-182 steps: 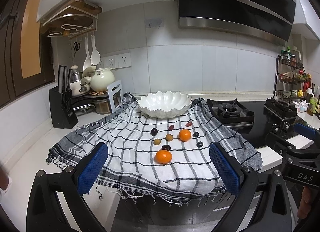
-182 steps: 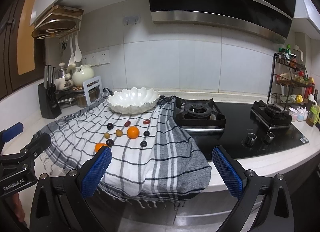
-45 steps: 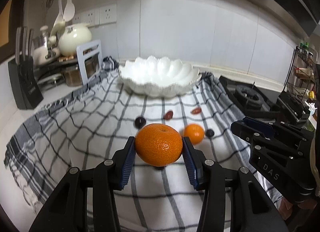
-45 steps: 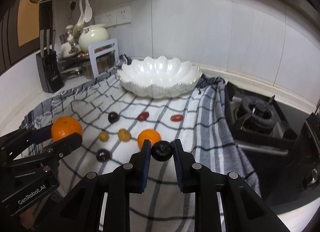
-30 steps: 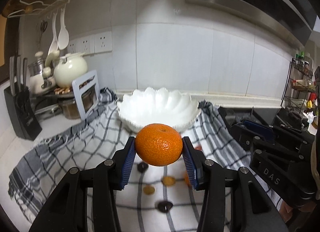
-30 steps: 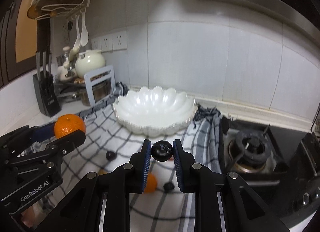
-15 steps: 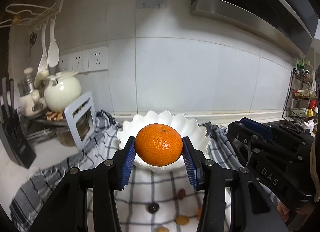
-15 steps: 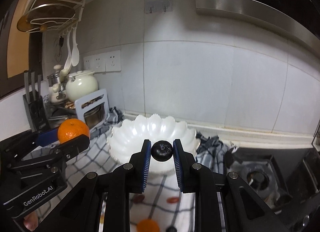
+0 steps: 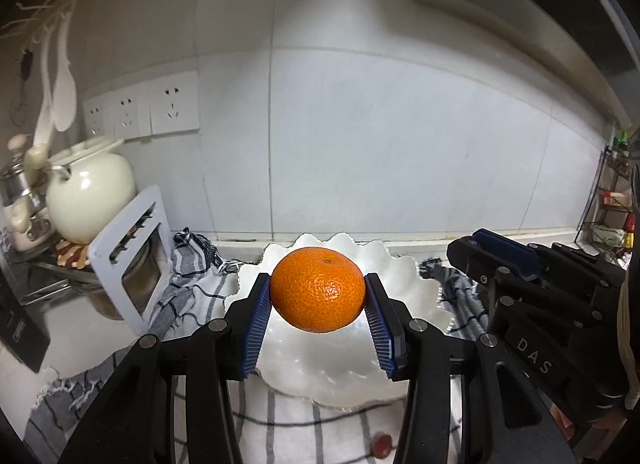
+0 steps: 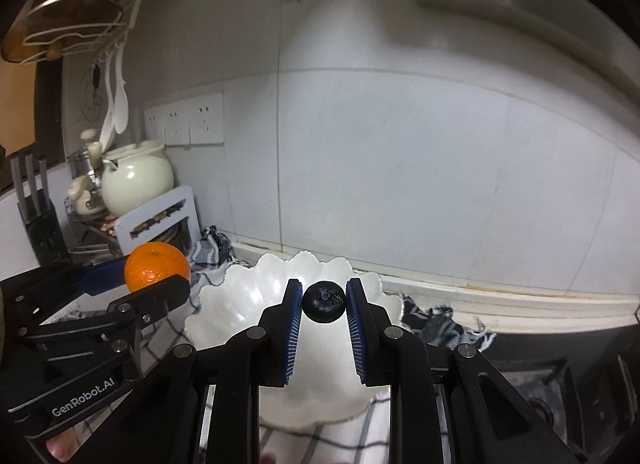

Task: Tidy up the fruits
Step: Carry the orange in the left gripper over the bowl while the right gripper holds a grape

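Note:
My left gripper (image 9: 318, 296) is shut on an orange mandarin (image 9: 318, 290) and holds it over the near part of the white scalloped bowl (image 9: 416, 304). My right gripper (image 10: 323, 302) is shut on a small dark round fruit (image 10: 323, 301) and holds it above the same bowl (image 10: 240, 304). In the right wrist view the left gripper with the mandarin (image 10: 157, 267) sits at the bowl's left rim. In the left wrist view the right gripper's body (image 9: 532, 304) is at the right of the bowl. One small red fruit (image 9: 382, 446) lies on the checked cloth (image 9: 280, 416) below.
A cream teapot (image 9: 90, 196) and a white rack (image 9: 132, 256) stand at the left behind the cloth. A knife block (image 10: 38, 224) is further left. A gas hob (image 10: 560, 376) lies to the right. The tiled wall is close behind the bowl.
Both grippers have moved forward and closer to the bowl with their fruits still held. The loose fruits on the cloth have dropped out of view below.

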Motion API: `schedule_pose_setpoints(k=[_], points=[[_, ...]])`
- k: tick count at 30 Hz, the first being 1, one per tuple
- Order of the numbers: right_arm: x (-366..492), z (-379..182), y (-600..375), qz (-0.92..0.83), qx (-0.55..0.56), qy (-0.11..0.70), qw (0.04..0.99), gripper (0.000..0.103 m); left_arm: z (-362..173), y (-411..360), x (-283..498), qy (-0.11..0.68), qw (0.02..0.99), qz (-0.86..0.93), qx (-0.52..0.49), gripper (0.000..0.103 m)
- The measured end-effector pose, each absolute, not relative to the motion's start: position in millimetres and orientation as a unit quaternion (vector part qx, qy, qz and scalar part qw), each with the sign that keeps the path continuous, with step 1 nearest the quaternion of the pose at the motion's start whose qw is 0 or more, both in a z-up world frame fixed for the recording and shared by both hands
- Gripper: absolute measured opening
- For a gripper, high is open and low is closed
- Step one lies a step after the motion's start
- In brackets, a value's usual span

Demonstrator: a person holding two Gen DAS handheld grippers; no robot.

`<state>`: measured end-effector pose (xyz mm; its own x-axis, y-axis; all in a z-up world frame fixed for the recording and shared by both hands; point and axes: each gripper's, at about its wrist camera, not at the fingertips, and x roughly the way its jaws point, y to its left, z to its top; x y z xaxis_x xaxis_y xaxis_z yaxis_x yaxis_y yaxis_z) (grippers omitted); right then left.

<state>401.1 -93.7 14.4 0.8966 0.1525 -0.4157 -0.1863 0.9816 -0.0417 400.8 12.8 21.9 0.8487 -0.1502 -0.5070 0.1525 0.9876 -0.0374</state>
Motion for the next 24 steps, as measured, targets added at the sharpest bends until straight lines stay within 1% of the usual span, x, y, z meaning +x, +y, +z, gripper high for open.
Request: schedule_pose_setpoints(k=[13,24], points=[[491.5,-27.1,-97.0,0.096,-0.033,0.309,0.945,0.024,-17.7,13.1,492.4,0.35,0.933,-0.082,0.016,0.046],[538.5,-67.6,-101.1,0.1,-0.03,0.39,0.915,0.024,-57.0,7.2,531.7,0.422,0.903,-0.083,0.018,0.046]])
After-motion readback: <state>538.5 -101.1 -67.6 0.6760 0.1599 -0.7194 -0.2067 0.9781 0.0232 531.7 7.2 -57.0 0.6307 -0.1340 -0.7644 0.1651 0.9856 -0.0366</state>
